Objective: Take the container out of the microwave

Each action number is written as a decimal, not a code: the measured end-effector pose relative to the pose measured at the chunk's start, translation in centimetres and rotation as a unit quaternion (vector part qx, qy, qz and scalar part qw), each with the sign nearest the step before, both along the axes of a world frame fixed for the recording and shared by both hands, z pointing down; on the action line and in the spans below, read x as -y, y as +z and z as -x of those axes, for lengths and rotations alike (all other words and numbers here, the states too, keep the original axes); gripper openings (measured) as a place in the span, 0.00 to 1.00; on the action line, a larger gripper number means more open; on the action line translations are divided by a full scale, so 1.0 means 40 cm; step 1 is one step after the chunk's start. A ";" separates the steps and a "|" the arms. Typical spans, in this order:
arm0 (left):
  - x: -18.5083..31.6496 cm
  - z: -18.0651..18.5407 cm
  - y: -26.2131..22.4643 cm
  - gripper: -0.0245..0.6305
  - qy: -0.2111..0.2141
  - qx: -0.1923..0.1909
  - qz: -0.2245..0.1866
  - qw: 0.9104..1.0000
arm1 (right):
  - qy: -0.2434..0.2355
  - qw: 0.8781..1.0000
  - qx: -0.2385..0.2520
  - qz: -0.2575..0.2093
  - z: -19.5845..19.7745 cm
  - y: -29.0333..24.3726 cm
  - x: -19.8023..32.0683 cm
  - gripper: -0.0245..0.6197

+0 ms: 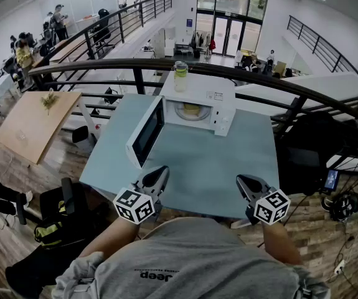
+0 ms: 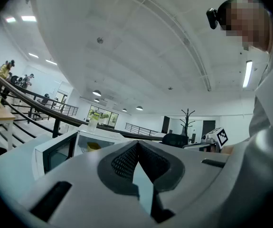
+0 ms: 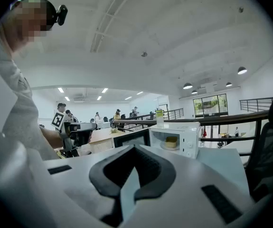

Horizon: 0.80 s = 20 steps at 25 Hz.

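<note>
A white microwave (image 1: 198, 99) stands at the far side of the pale blue table (image 1: 197, 167), its door (image 1: 145, 132) swung open to the left. Inside sits a yellow container (image 1: 191, 109), which also shows in the left gripper view (image 2: 93, 146) and the right gripper view (image 3: 171, 141). Both grippers hover over the table's near edge, well short of the microwave. My left gripper (image 1: 160, 171) is shut and empty, its jaws meeting at the tip (image 2: 137, 144). My right gripper (image 1: 243, 180) is likewise shut with nothing in it (image 3: 134, 149).
A clear bottle with a green lid (image 1: 180, 76) stands on top of the microwave. A black railing (image 1: 278, 83) curves behind the table. A wooden table (image 1: 35, 122) is at the left, a black chair (image 1: 306, 151) at the right.
</note>
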<state>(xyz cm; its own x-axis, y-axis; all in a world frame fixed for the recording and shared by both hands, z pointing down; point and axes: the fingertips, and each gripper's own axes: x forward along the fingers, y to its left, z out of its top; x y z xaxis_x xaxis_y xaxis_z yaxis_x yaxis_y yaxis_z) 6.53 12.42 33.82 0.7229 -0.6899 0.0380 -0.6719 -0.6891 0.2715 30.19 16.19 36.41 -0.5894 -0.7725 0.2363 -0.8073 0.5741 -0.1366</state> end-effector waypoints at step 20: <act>-0.016 -0.075 -0.002 0.06 -0.038 0.018 0.000 0.999 | -0.036 0.999 0.031 -0.002 -0.069 -0.001 0.026 0.06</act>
<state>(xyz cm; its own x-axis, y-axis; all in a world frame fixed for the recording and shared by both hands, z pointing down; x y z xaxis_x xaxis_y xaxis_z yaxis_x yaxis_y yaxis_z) 9.53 13.06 33.74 0.6670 -0.7424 0.0628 -0.7313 -0.6363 0.2456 32.97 15.15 36.35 -0.6567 -0.7285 0.1950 -0.7540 0.6309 -0.1827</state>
